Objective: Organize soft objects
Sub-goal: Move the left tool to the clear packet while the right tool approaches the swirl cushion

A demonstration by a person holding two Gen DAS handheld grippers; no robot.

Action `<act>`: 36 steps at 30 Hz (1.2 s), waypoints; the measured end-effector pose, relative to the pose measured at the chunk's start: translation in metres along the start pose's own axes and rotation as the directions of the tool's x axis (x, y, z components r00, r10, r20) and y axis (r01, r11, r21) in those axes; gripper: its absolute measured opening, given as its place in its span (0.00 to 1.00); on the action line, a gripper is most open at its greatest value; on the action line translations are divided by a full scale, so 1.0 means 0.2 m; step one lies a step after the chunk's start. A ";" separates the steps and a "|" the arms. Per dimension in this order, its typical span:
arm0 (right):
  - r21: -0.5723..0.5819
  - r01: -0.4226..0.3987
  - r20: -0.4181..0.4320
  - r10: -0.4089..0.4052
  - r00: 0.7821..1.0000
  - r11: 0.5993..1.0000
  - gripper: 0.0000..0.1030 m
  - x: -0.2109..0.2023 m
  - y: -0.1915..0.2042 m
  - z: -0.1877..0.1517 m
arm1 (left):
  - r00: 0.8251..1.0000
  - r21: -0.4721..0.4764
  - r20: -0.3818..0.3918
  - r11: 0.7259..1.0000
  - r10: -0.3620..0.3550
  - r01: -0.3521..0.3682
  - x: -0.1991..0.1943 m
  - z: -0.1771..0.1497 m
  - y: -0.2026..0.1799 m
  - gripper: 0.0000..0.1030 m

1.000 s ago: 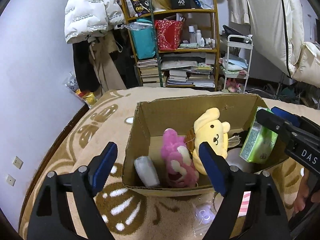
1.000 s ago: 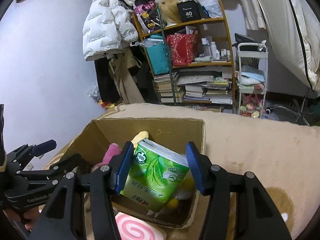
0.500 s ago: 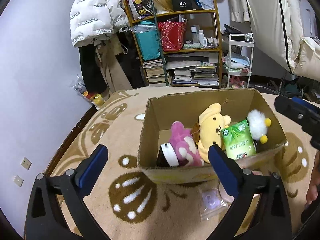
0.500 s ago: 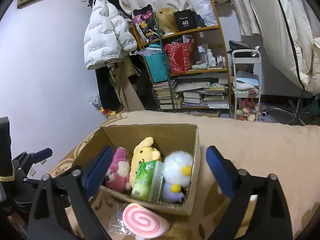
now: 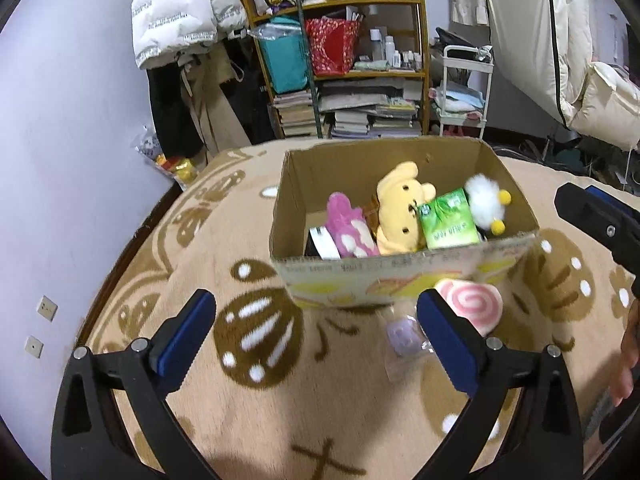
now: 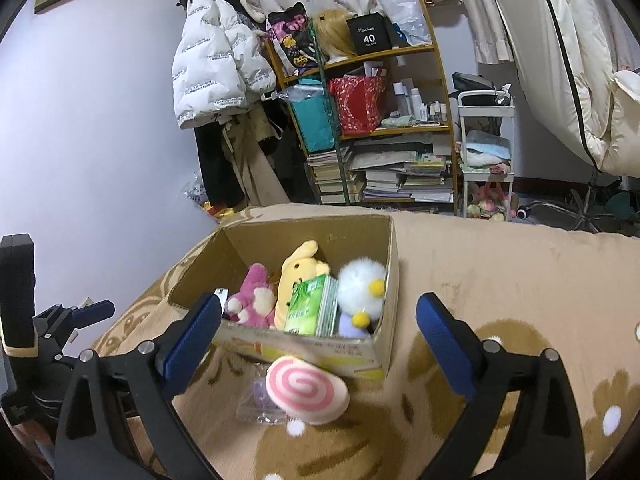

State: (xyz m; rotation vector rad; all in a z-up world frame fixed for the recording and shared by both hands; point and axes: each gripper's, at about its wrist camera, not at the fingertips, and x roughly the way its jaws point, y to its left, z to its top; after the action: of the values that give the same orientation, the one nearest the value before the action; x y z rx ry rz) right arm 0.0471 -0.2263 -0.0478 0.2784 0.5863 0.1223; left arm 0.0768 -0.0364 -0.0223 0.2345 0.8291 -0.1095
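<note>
A cardboard box (image 5: 400, 284) (image 6: 304, 346) stands on the patterned blanket. Inside are a pink plush (image 5: 348, 228) (image 6: 250, 298), a yellow plush (image 5: 400, 208) (image 6: 298, 276), a green tissue pack (image 5: 450, 222) (image 6: 310, 306) and a white fluffy toy (image 5: 486, 200) (image 6: 362, 280). A pink spiral plush (image 5: 472, 306) (image 6: 306, 390) and a clear bag with a purple item (image 5: 402, 336) (image 6: 256, 396) lie in front of the box. My left gripper (image 5: 316, 340) is open and empty, short of the box. My right gripper (image 6: 318, 340) is open and empty above the spiral plush.
A cluttered bookshelf (image 5: 352, 64) (image 6: 372, 120), a white jacket (image 5: 180, 12) (image 6: 216, 68) and a white trolley (image 5: 464, 92) (image 6: 486, 152) stand behind the bed. The wall (image 5: 60, 160) runs along the left. The blanket (image 6: 500, 280) extends right of the box.
My right gripper opened and dropped the green tissue pack into the box, then drew back. Both grippers have pulled back from the box, so the spiral plush shows in front.
</note>
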 end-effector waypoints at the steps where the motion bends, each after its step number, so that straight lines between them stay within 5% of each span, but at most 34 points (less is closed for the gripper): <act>1: 0.000 0.000 -0.005 0.000 1.000 1.000 0.99 -0.01 0.00 -0.01 | 1.000 -0.001 -0.011 1.000 -0.009 0.009 0.00 -0.01 0.00 0.97; 19: -0.028 -0.011 -0.136 0.007 0.991 1.000 0.99 0.14 0.04 -0.11 | 0.993 -0.053 -0.112 0.998 -0.046 0.040 0.17 0.00 -0.02 0.97; 36: -0.017 -0.023 -0.217 0.018 0.976 1.000 0.99 0.30 0.04 -0.13 | 0.956 -0.105 -0.264 0.989 -0.131 0.106 0.39 -0.07 -0.07 0.97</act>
State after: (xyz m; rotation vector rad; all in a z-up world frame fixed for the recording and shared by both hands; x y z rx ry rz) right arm 0.0807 -0.2012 -0.0979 0.2543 0.7987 0.1796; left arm 0.1163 -0.0461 -0.0909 0.1155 1.1179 -0.1546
